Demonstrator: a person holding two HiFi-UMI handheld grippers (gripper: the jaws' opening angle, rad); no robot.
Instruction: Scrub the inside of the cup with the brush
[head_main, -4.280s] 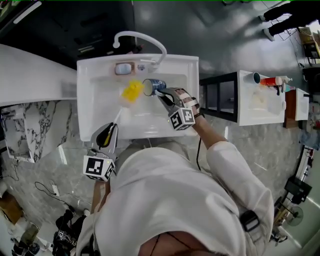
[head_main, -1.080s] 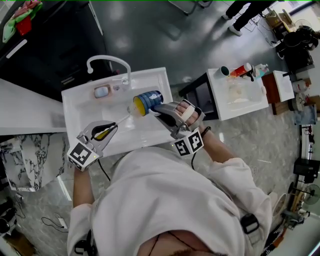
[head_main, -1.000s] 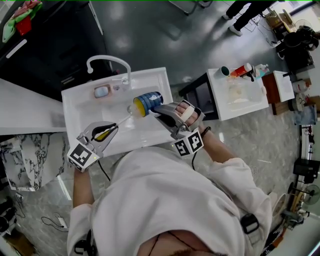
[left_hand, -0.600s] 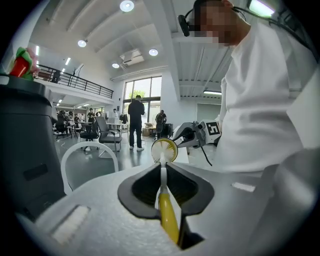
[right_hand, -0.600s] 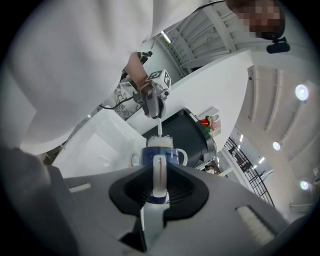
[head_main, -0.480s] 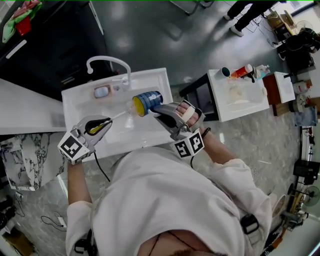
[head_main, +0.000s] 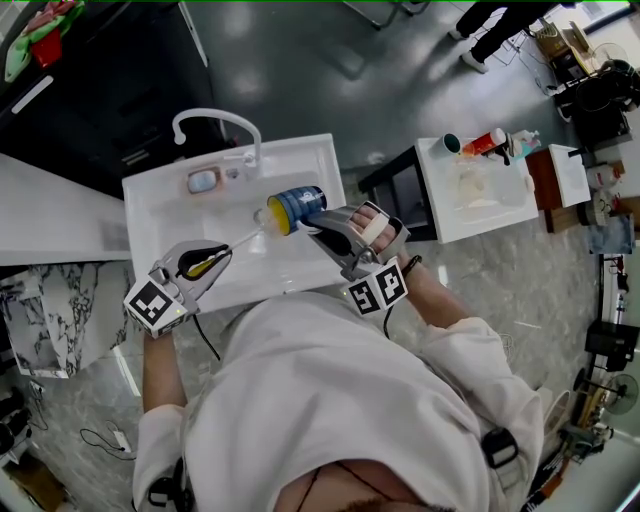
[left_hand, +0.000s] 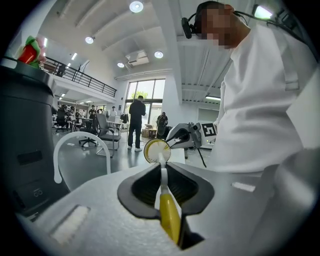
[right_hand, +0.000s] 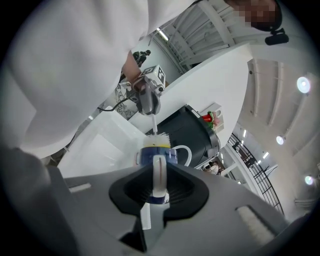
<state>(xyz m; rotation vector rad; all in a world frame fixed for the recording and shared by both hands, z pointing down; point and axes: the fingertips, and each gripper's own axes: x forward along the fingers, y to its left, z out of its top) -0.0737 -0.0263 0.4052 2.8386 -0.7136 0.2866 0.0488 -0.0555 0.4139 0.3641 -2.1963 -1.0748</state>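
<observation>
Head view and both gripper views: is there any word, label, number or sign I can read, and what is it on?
No text is legible in any view.
cup: pale print on its blue side, too small to read.
left gripper, right gripper: square black-and-white marker patterns only, no letters.
orange bottle on the side table: label too small to read.
</observation>
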